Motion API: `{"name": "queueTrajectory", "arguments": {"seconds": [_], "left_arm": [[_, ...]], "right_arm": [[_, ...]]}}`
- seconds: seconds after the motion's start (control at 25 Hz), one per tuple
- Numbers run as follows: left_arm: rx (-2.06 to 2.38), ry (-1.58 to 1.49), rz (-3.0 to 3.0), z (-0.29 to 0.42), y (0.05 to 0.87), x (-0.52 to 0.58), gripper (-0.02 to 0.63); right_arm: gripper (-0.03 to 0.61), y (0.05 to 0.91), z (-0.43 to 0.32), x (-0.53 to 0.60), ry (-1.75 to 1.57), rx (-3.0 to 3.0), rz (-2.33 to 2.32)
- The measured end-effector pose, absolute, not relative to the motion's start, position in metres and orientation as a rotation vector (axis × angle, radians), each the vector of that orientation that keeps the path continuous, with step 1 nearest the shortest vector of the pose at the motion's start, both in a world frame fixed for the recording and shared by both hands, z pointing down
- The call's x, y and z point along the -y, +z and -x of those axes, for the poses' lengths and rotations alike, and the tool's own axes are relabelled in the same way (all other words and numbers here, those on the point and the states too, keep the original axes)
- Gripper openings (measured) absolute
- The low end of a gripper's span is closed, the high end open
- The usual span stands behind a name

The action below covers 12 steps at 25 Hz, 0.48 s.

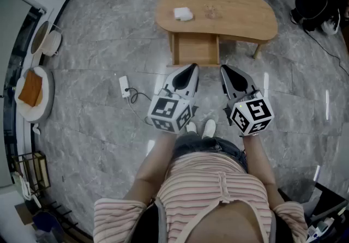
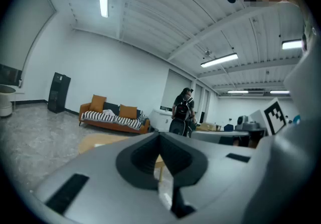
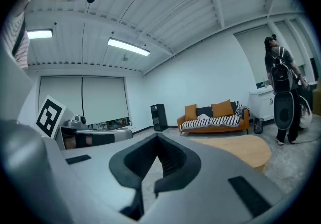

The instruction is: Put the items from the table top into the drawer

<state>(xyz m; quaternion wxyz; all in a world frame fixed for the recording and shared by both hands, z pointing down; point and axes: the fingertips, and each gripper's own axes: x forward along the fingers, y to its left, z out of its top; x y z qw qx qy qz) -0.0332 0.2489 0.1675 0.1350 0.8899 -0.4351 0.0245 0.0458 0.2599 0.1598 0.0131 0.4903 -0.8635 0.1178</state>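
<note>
Head view lays out the job: the oval wooden counter (image 1: pixel 245 18) stands well ahead of the person, its drawer (image 1: pixel 195 51) open toward them. A crumpled white item (image 1: pixel 183 14) and a small clear-looking item (image 1: pixel 210 12) lie apart on top, neither yet in the drawer. The left claw (image 1: pixel 192 67) and right claw (image 1: pixel 224 68) hang side by side short of the drawer, so I judge this the approach before the first pick. Next, one claw must spread, reach over the drawer and close on an item. Each gripper view settles what the head view cannot: both claws are clenched and empty. They also show an orange sofa (image 2: pixel 113 116) and a person with a backpack (image 2: pixel 181 110), but not the drawer.
</note>
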Motion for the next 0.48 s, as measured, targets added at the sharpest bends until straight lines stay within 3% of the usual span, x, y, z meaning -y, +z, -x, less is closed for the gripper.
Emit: {"name": "queueTrajectory", "arguments": {"seconds": [0.48], "left_arm": [[1.348, 0.053, -2.5, 0.036, 0.169, -0.228, 0.014]], "right_arm": [[0.008, 0.172, -0.082, -0.247, 0.4, 2.681, -1.525]]}}
